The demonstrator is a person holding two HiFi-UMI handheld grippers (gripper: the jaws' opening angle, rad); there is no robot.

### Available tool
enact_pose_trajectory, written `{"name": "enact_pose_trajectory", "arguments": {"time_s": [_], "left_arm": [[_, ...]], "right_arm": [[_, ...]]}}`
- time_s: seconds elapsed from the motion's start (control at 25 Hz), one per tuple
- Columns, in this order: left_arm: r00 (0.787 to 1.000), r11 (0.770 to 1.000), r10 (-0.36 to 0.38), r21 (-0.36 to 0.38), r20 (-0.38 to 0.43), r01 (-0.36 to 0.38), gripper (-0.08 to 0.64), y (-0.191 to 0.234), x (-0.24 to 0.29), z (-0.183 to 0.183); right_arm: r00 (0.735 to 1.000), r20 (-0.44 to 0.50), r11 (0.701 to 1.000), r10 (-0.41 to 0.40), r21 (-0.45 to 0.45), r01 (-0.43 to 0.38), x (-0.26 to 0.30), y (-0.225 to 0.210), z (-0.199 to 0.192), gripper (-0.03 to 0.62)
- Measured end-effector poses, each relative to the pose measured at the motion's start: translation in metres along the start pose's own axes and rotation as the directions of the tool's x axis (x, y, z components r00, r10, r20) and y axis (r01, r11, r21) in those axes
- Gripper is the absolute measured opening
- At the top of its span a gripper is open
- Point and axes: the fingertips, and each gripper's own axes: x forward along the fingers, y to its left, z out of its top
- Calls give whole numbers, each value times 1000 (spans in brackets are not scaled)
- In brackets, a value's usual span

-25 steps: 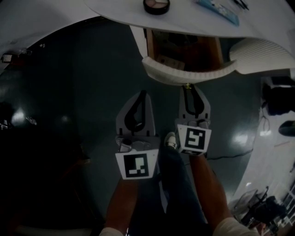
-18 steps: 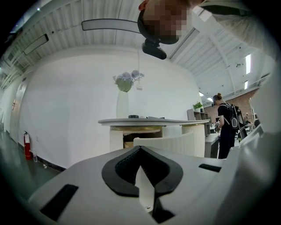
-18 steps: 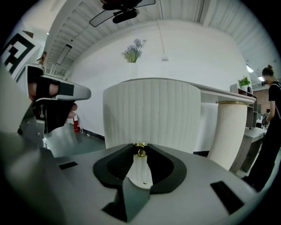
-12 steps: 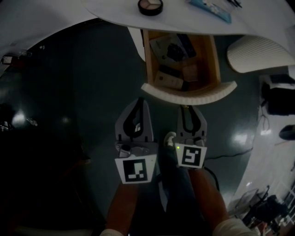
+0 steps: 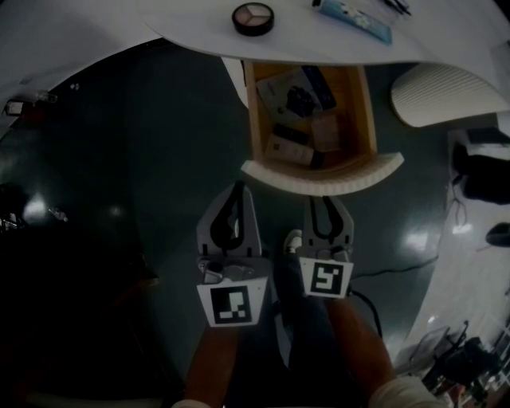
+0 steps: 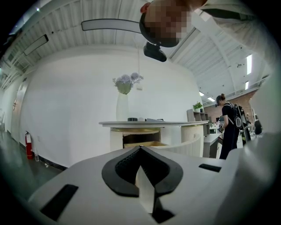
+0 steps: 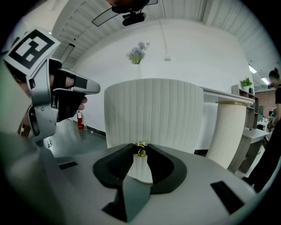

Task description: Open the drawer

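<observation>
The wooden drawer (image 5: 259,111) under the white tabletop stands pulled out, with several small boxes and cards (image 5: 299,100) lying inside. Its curved ribbed white front (image 5: 323,177) faces me and fills the right gripper view as a wide panel (image 7: 153,110). My right gripper (image 5: 325,198) is shut on the small brass knob (image 7: 140,148) at the front's lower middle. My left gripper (image 5: 237,185) hangs beside it on the left, short of the front, shut with nothing in it. From the left gripper view the open drawer (image 6: 142,143) shows past the closed tips (image 6: 140,147).
A round makeup compact (image 5: 253,17) and a blue box (image 5: 355,17) lie on the white tabletop (image 5: 183,24). A ribbed white column (image 5: 446,94) stands to the right. A cable (image 5: 390,271) runs over the dark floor. A person (image 6: 230,127) stands far off.
The drawer has slid out toward me, and its contents have come into sight. My right gripper drew back with the knob. The left gripper stayed about where it was.
</observation>
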Motion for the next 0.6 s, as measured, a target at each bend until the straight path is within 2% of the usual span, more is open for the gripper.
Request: {"name": "enact_pose_trajectory", "arguments": {"time_s": [0.32,0.6], "left_arm": [[1000,1000,-11,0,-1,11,-5,-5,-3,2],[1000,1000,-26,-1,16,26,-5,-8,-2,31]], "right_arm": [[1000,24,1000,10,5,-11,-7,3,8,106],[995,50,996,92,-1,-92,-33,5,44,106]]}}
